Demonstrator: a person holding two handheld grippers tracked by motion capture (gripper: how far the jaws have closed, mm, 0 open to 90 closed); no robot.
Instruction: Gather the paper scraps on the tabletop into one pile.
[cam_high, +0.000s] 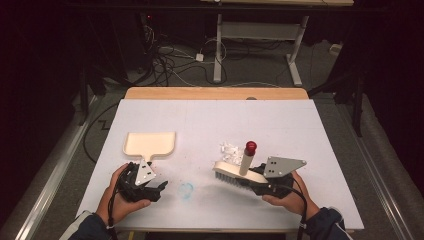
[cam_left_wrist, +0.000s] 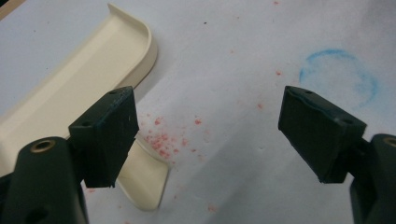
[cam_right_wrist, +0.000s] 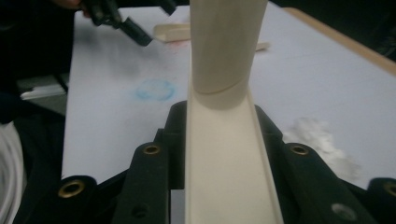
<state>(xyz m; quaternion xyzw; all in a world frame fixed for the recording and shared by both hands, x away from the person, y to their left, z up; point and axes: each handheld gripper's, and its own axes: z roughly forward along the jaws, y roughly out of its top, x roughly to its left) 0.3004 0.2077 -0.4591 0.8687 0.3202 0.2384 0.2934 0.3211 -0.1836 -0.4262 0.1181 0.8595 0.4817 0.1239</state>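
Observation:
A cream dustpan (cam_high: 150, 142) lies flat at the table's left, its short handle (cam_left_wrist: 144, 182) pointing toward me. My left gripper (cam_high: 149, 179) hovers just behind that handle. In the left gripper view it (cam_left_wrist: 208, 121) is open, with the handle beside its left jaw and bare table between the jaws. My right gripper (cam_high: 261, 183) is shut on the cream back of a hand brush (cam_high: 234, 174). The bristles face down, and the upright handle ends in a red knob (cam_high: 250, 147). The brush back (cam_right_wrist: 224, 177) runs between the jaws of the right gripper (cam_right_wrist: 222, 135).
A small pile of white crumbs (cam_high: 230, 149) lies just beyond the brush. A blue chalk ring (cam_high: 186, 190) marks the white tabletop (cam_high: 280, 125) between the hands. Red specks (cam_left_wrist: 163, 140) dot the surface near the dustpan handle. Cables and a desk frame (cam_high: 260, 35) are beyond the table.

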